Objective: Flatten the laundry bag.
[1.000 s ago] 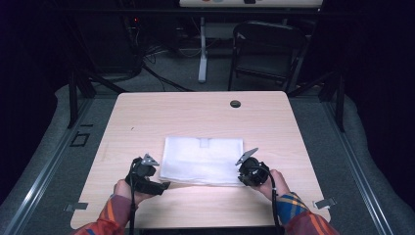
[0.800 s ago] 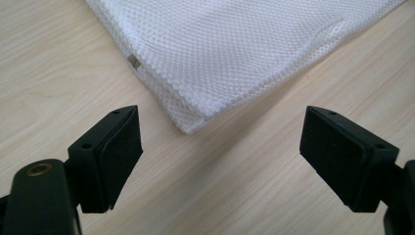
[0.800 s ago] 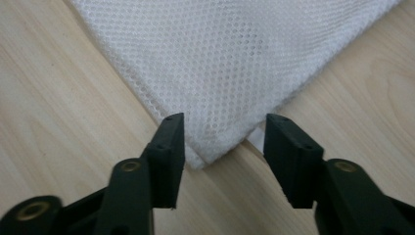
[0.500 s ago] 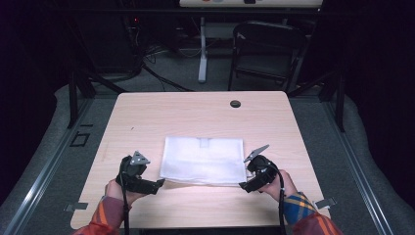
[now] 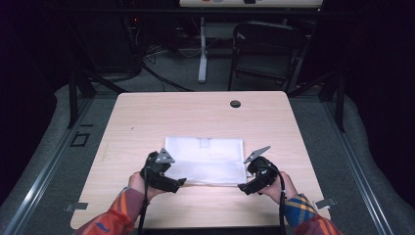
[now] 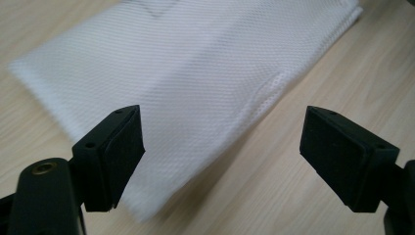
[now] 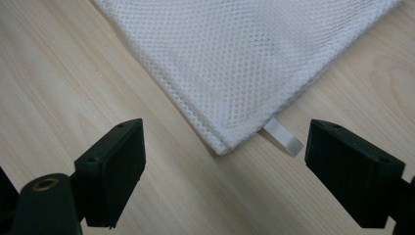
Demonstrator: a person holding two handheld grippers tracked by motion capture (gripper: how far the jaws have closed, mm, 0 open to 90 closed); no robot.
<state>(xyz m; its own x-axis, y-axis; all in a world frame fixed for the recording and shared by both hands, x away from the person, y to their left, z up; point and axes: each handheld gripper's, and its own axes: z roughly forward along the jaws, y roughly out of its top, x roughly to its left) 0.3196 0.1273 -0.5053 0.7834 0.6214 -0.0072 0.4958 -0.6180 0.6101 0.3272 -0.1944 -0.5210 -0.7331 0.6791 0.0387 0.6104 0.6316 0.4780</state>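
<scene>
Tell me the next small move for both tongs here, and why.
Probably ease both forward and close on the near corners of the white mesh cloth: the left tongs and right tongs stand open, each facing a corner lying flat on the light wooden table.

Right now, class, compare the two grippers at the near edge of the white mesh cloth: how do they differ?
The left gripper sits at the white mesh cloth's near left corner; the right gripper sits at its near right corner. In the gripper views, the left gripper's jaws straddle a plain corner, while the right gripper's frame a corner with a small white tab. Both are open, holding nothing.
</scene>
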